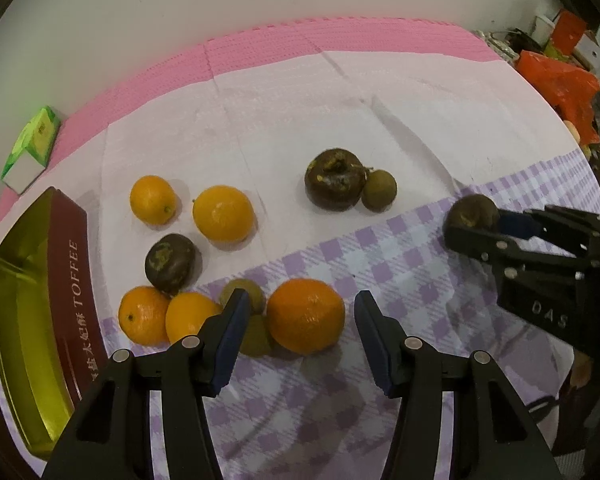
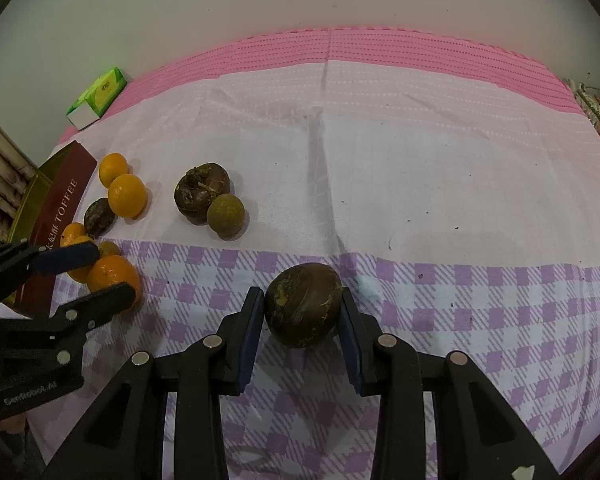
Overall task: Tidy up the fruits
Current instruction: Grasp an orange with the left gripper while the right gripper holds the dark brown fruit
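Five oranges crowded just beside the toffee tin (image 1: 66,280), the largest orange (image 1: 306,316) lying farthest out from it on the checked cloth (image 2: 460,300). Left gripper (image 1: 301,296) half-wide around that largest orange, pads not pressing (cloth visible on either side). Right gripper (image 2: 301,294) well away from the tin, clamped on a dark brown fruit (image 2: 303,306) down on the cloth. Between that grip and the tin – a second dark fruit (image 2: 202,192) touching a small greenish fruit (image 2: 225,216). Farther from the tin, bare cloth up to the pink border (image 2: 380,46) – broad open room.
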